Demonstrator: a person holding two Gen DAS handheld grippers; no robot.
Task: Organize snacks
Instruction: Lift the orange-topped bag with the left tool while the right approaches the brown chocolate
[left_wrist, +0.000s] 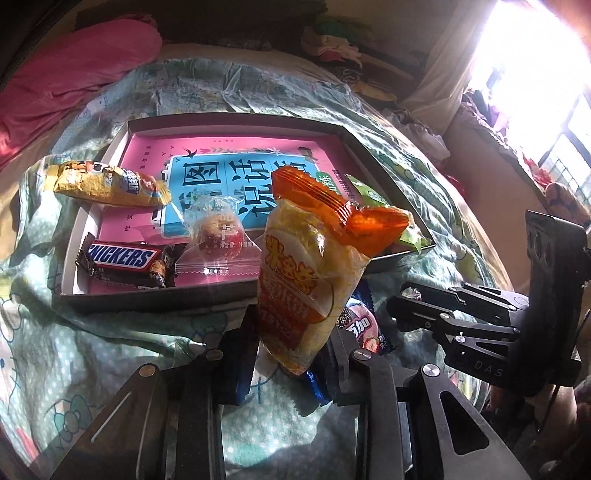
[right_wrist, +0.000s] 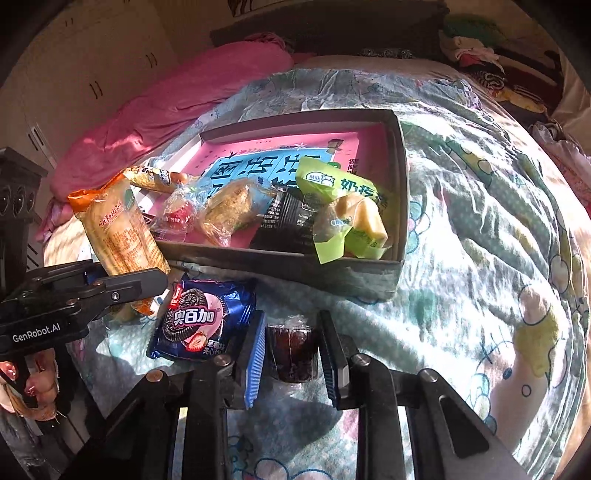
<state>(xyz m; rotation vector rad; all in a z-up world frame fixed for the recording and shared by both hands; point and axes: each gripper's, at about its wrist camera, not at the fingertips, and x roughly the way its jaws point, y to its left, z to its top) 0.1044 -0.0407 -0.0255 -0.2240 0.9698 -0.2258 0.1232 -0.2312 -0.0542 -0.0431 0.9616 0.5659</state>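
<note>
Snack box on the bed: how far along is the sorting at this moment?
Done: the box already holds the Snickers bar, a yellow packet, a clear-wrapped sweet and a green milk snack. In hand: the left claw grips an orange-topped packet; the right claw holds a dark jelly cup. Left: the blue cookie packet on the bedspread.

Snacks in and beside the box

Orange-yellow packet (left_wrist: 306, 280) upright between the left gripper's (left_wrist: 291, 354) jaws; dark jelly cup (right_wrist: 292, 350) between the right gripper's (right_wrist: 291, 354); others lie in the grey box (right_wrist: 400, 206) ahead.
</note>
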